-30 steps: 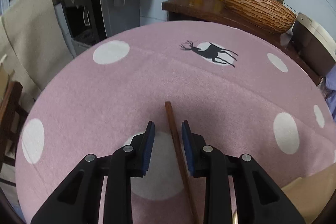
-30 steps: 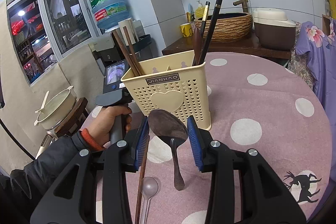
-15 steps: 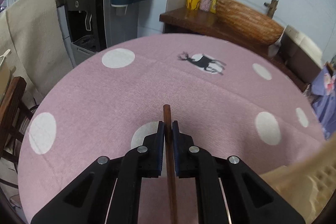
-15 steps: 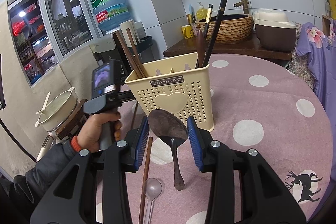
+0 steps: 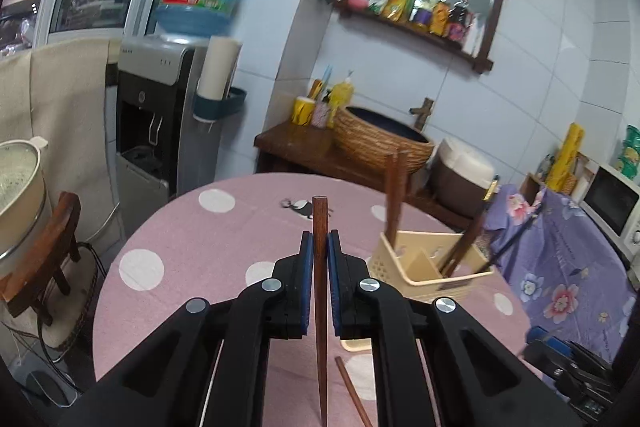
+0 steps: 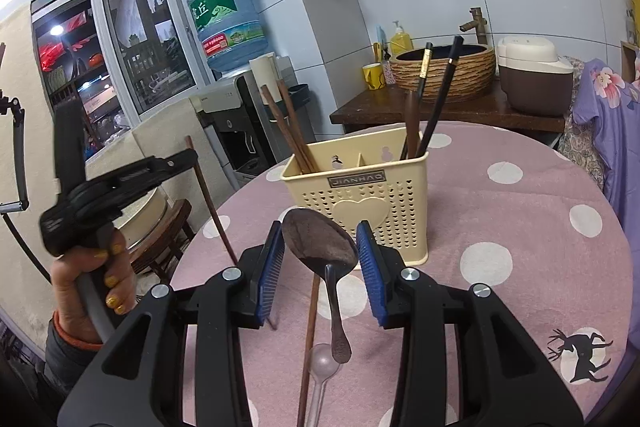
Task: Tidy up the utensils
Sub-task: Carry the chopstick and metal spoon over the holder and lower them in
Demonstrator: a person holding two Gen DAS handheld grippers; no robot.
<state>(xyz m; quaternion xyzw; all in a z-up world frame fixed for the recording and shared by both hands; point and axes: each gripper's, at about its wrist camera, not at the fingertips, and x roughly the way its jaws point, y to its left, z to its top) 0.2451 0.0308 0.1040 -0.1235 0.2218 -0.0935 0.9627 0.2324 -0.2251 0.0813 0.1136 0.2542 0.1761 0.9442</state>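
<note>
Now my left claw [image 5: 319, 259], open around the brown chopstick [image 5: 320, 267] a second ago, is clamped on it and has lifted it clear of the pink tablecloth [image 5: 192, 239]. Caddy [image 6: 356, 187] next, I judge. Right claw [image 6: 320, 267] hovers wide open, empty, around the metal spoon [image 6: 320, 243] on the cloth.

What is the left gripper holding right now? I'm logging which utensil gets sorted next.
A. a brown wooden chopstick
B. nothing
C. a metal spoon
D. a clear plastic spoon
A: the left gripper is shut on a brown wooden chopstick, lifted above the table, while the metal spoon and clear plastic spoon lie by the right gripper.
</note>
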